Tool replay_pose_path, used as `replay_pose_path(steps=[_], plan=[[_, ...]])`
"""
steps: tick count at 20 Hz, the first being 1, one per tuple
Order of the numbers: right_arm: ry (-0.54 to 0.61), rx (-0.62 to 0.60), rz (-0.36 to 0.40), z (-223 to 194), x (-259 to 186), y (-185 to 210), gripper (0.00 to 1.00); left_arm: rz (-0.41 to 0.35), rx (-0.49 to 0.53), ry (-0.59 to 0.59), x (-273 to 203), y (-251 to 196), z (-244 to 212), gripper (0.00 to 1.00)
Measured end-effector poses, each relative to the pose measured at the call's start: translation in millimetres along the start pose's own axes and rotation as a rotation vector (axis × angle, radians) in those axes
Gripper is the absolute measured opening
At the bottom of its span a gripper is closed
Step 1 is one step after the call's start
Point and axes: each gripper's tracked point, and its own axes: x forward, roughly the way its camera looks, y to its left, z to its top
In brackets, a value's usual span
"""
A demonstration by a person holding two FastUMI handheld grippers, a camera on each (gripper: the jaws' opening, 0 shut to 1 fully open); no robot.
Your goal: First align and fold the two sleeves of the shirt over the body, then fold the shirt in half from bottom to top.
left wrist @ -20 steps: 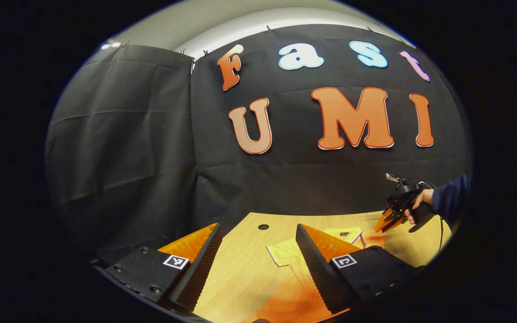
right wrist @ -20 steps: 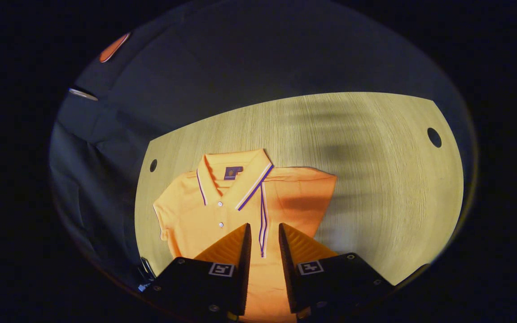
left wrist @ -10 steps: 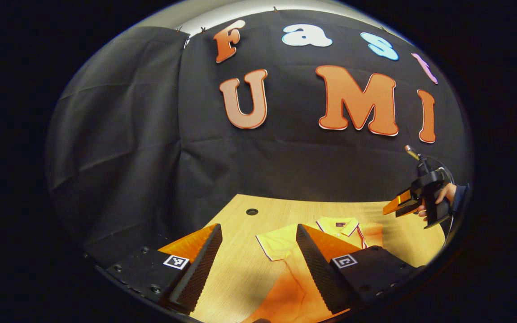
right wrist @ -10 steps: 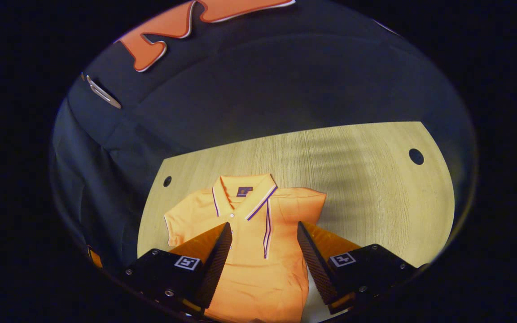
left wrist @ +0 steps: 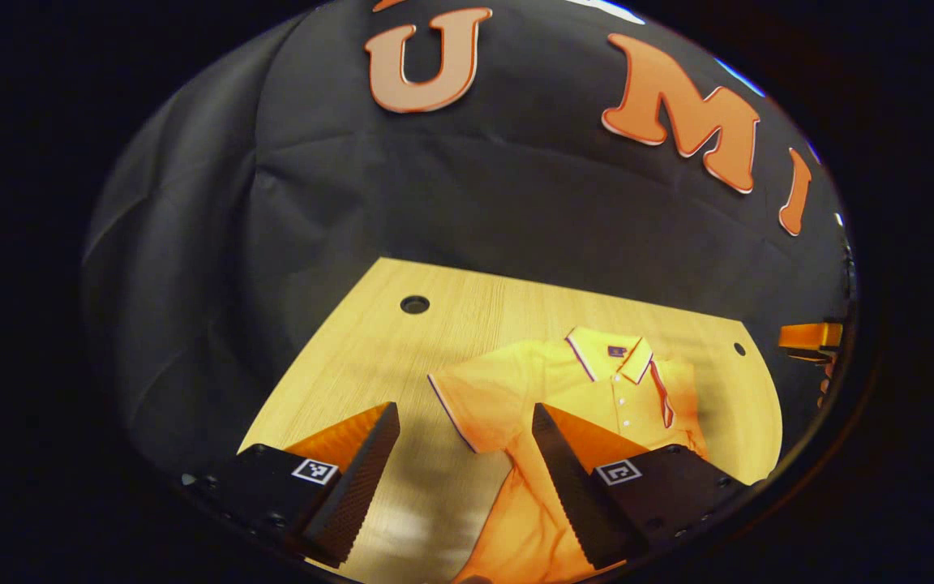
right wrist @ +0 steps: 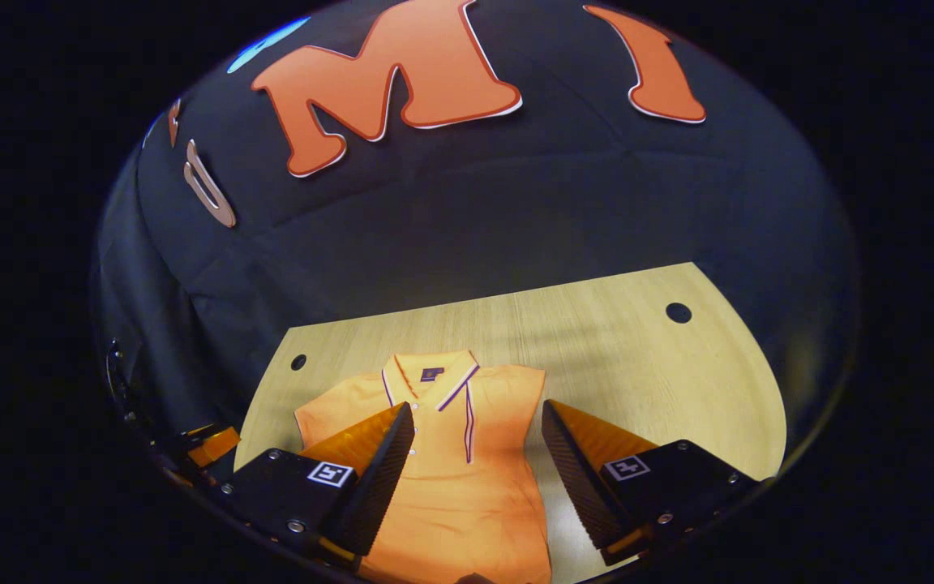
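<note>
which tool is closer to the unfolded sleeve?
Left. The left tool hangs open just above the unfolded sleeve, by its hem. The right tool is open over the shirt body, across the placket.

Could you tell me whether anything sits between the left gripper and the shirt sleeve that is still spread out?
Nothing visible does. The left gripper hangs open above bare table, and the spread sleeve of the shirt lies unobstructed just ahead.

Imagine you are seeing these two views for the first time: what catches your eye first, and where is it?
The orange polo shirt stands out, lying flat on the pale wooden table with its collar toward the black cloth wall. One sleeve spreads out to the side; the other looks already folded over the body. The right gripper hangs open above the shirt, and the left gripper open by the spread sleeve.
</note>
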Motion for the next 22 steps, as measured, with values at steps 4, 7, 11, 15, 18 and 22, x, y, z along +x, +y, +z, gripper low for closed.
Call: replay_pose_path(steps=[4, 7, 11, 15, 18, 22], plan=[[-0.069, 0.008, -0.04, -1, -30, 1, 0.96, -0.018, -0.035, 0.189, 9, 2, -5, 0.98], [-0.106, 0.002, -0.079, -3, -49, -4, 0.97, -0.022, -0.041, 0.305, 18, 6, -7, 0.98], [-0.142, -0.01, -0.102, -12, -71, -4, 0.97, -0.012, -0.033, 0.433, 36, 8, -20, 0.97], [-0.162, -0.039, -0.13, -25, -86, -5, 0.97, -0.006, -0.095, 0.548, 42, 5, -25, 0.96], [-0.168, -0.048, -0.142, -33, -97, -12, 0.98, 0.024, -0.091, 0.64, 46, 6, -40, 0.84], [-0.171, -0.016, -0.158, -42, -101, -22, 0.98, 0.119, -0.018, 0.693, 54, 19, -40, 0.77]])
